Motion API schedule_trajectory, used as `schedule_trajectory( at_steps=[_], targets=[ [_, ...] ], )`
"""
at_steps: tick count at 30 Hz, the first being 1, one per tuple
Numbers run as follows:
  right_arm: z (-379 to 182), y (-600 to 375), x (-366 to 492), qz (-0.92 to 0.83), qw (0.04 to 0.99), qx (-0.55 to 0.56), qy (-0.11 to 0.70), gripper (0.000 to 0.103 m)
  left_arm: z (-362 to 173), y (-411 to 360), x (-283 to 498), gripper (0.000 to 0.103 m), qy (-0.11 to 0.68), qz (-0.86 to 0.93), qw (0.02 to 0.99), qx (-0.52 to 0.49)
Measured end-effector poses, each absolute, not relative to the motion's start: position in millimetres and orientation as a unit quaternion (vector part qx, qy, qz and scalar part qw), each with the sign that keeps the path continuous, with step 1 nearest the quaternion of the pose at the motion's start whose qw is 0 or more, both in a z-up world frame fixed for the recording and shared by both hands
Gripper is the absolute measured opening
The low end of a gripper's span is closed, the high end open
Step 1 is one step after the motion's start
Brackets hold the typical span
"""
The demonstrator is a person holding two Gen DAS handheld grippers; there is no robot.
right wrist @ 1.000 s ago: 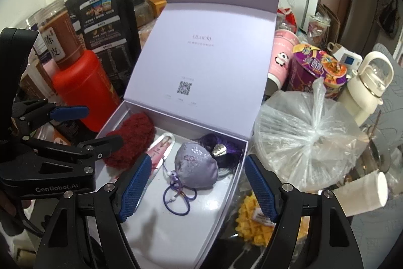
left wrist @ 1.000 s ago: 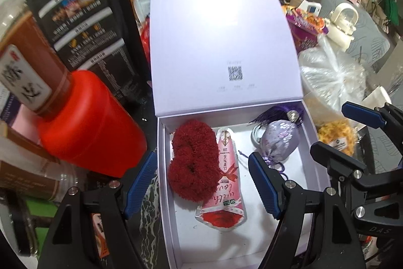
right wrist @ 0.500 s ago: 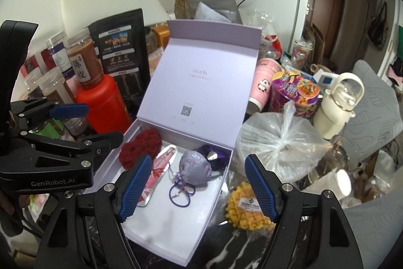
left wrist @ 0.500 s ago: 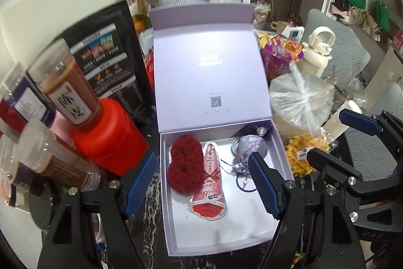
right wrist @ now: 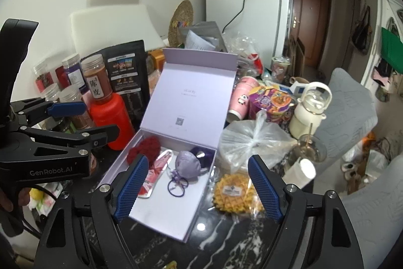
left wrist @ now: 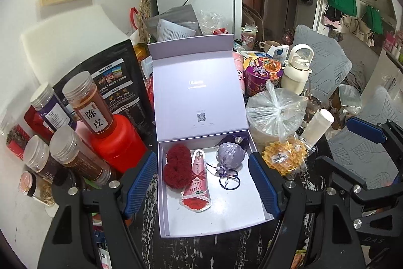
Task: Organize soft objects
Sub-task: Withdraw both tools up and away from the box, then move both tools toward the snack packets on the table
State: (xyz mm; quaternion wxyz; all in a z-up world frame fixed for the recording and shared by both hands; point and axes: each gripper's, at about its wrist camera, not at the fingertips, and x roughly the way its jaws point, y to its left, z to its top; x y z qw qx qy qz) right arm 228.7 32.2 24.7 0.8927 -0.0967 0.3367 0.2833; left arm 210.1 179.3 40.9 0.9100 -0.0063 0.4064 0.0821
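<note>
A lilac gift box (left wrist: 226, 223) (right wrist: 161, 218) stands open on the dark marble table, lid upright. Inside lie a red fuzzy heart (left wrist: 176, 168) (right wrist: 143, 149), a pink sachet with a red rose (left wrist: 197, 183) (right wrist: 155, 174), a lilac drawstring pouch (left wrist: 230, 155) (right wrist: 187, 164) with a purple cord loop, and a dark purple tassel piece (left wrist: 239, 139) (right wrist: 205, 155). My left gripper (left wrist: 202, 187) hangs open above the box, holding nothing. My right gripper (right wrist: 195, 189) hovers over the box's right side, its jaws opening and empty. A yellow waffle-shaped item (left wrist: 283, 159) (right wrist: 234, 193) in clear wrap lies right of the box.
Left of the box stand a red bottle (left wrist: 115, 140) (right wrist: 110, 115), several spice jars (left wrist: 75, 155) and a black pouch (left wrist: 110, 82). A knotted clear plastic bag (left wrist: 275, 112) (right wrist: 252, 140), a purple noodle cup (right wrist: 270, 102), a cream kettle (right wrist: 311, 107) and a white fridge (right wrist: 246, 24) crowd the right and back.
Both grippers have pulled up and back from the box, so it looks smaller and much more of the room shows. The items in the box have not moved.
</note>
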Motion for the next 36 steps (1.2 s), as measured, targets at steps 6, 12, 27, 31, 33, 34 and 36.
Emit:
schedule_trajectory(
  at_steps=[6, 12, 27, 31, 33, 34, 36],
  targets=[
    [39.2, 7.4, 204.6, 0.274, 0.902, -0.093, 0.320, 0.087, 55.5, 160.0, 183.6, 0.082, 0.387, 0.084, 0.918, -0.002],
    [49.6, -17.0, 181.0, 0.272, 0.908, -0.084, 0.309, 0.089, 65.0, 142.0, 153.5, 0.082, 0.375, 0.084, 0.923, -0.004],
    [59.3, -74.5, 117.1, 0.278, 0.913, -0.071, 0.292, 0.091, 76.6, 90.3, 78.4, 0.082, 0.355, 0.052, 0.933, -0.030],
    [61.1, -91.5, 100.5, 0.279, 0.913, -0.069, 0.290, 0.091, 79.5, 72.0, 59.3, 0.082, 0.351, 0.047, 0.935, -0.033],
    [62.4, -100.6, 91.0, 0.280, 0.913, -0.067, 0.289, 0.091, 81.1, 62.1, 47.8, 0.082, 0.349, 0.048, 0.935, -0.033],
    [62.9, -105.0, 86.1, 0.280, 0.913, -0.066, 0.289, 0.091, 81.8, 57.3, 42.0, 0.082, 0.348, 0.049, 0.936, -0.033],
    [63.3, -115.1, 73.9, 0.282, 0.913, -0.065, 0.288, 0.091, 81.9, 49.3, 32.6, 0.082, 0.348, 0.051, 0.936, -0.034]
  ],
)
